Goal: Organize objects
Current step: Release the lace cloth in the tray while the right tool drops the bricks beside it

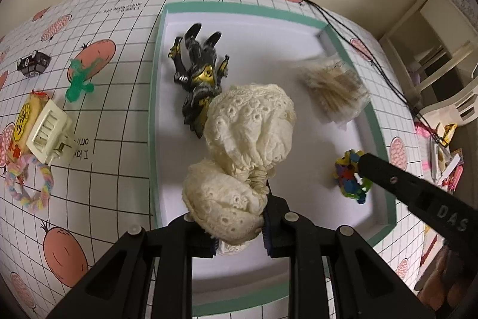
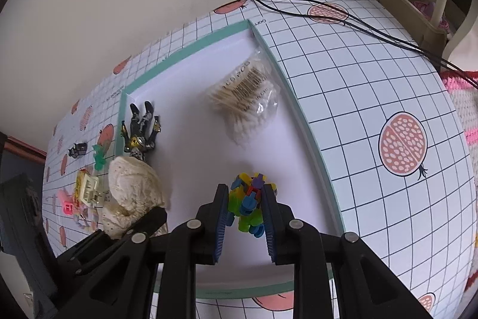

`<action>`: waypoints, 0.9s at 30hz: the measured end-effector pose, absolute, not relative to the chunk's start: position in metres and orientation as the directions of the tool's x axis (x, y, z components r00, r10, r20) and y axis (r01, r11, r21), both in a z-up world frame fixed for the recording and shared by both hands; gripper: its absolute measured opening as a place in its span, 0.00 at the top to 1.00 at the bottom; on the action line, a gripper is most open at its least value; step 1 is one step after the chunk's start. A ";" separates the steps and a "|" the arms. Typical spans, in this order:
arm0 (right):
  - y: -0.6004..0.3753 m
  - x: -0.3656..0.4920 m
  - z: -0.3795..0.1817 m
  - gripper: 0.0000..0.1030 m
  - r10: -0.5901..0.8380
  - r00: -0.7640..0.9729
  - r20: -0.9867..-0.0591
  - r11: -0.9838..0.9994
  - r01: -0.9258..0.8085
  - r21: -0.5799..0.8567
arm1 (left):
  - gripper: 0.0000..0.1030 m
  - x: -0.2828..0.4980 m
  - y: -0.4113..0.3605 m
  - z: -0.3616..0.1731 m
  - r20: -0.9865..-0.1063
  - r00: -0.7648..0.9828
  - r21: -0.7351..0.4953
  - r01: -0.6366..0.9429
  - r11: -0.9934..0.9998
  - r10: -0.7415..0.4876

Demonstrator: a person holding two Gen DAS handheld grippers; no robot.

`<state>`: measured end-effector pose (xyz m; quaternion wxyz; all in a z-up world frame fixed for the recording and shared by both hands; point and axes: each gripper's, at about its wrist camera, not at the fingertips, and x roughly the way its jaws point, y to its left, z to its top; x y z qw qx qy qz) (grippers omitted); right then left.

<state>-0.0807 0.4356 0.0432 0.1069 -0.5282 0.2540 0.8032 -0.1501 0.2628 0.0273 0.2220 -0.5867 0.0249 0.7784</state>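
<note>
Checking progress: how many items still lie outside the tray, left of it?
5: black toy car, green plastic figure, yellow snack packet, cream hair claw, pastel braided ring; more may be hidden.

Cream eyelet-lace cloth scrunchie [image 1: 248, 145], glossy plastic action figure [image 1: 200, 73], smooth white tray [image 1: 269, 32]

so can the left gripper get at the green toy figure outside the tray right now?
Probably not yet: the left gripper is shut on the cream lace scrunchie. The green toy figure itself lies uncovered on the tablecloth.
</note>
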 end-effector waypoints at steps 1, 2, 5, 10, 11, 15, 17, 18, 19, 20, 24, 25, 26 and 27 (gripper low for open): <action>0.435 -0.081 0.043 0.77 -0.094 -0.417 -0.904 -0.851 -0.437 0.290 | 0.78 -0.150 0.263 0.026 -0.926 -0.212 -0.217 -0.375 -0.901 0.312; 0.434 -0.081 0.043 0.77 -0.090 -0.414 -0.906 -0.855 -0.434 0.284 | 0.77 -0.150 0.264 0.026 -0.928 -0.213 -0.211 -0.377 -0.902 0.306; 0.433 -0.082 0.044 0.77 -0.086 -0.403 -0.911 -0.857 -0.436 0.273 | 0.76 -0.150 0.264 0.026 -0.928 -0.210 -0.213 -0.379 -0.901 0.308; 0.430 -0.084 0.048 0.74 -0.079 -0.393 -0.916 -0.866 -0.429 0.258 | 0.70 -0.149 0.264 0.028 -0.928 -0.205 -0.218 -0.377 -0.900 0.310; 0.429 -0.084 0.049 0.74 -0.075 -0.391 -0.917 -0.867 -0.429 0.254 | 0.66 -0.149 0.265 0.028 -0.929 -0.202 -0.217 -0.378 -0.900 0.309; 0.428 -0.085 0.052 0.74 -0.068 -0.391 -0.918 -0.873 -0.422 0.245 | 0.53 -0.148 0.265 0.032 -0.931 -0.200 -0.214 -0.383 -0.899 0.307; 0.427 -0.084 0.055 0.74 -0.063 -0.395 -0.917 -0.873 -0.423 0.242 | 0.50 -0.147 0.265 0.036 -0.928 -0.205 -0.216 -0.387 -0.896 0.312; 0.427 -0.084 0.057 0.74 -0.063 -0.399 -0.915 -0.873 -0.422 0.244 | 0.49 -0.147 0.265 0.038 -0.927 -0.208 -0.215 -0.388 -0.896 0.313; 0.426 -0.084 0.059 0.74 -0.062 -0.403 -0.913 -0.874 -0.420 0.245 | 0.49 -0.145 0.264 0.041 -0.926 -0.211 -0.214 -0.390 -0.895 0.314; 0.425 -0.084 0.061 0.74 -0.061 -0.407 -0.911 -0.875 -0.418 0.245 | 0.49 -0.146 0.264 0.045 -0.924 -0.216 -0.215 -0.394 -0.894 0.317; 0.422 -0.084 0.074 0.74 -0.055 -0.435 -0.899 -0.880 -0.405 0.250 | 0.49 -0.145 0.261 0.061 -0.910 -0.243 -0.223 -0.397 -0.890 0.336; 0.421 -0.085 0.078 0.74 -0.054 -0.442 -0.896 -0.881 -0.401 0.251 | 0.49 -0.145 0.259 0.066 -0.905 -0.251 -0.228 -0.396 -0.889 0.344; 0.421 -0.085 0.081 0.74 -0.053 -0.447 -0.893 -0.883 -0.397 0.251 | 0.49 -0.145 0.258 0.070 -0.900 -0.257 -0.233 -0.399 -0.887 0.352; 0.420 -0.085 0.084 0.74 -0.052 -0.453 -0.890 -0.885 -0.392 0.252 | 0.49 -0.148 0.260 0.073 -0.897 -0.261 -0.236 -0.400 -0.885 0.357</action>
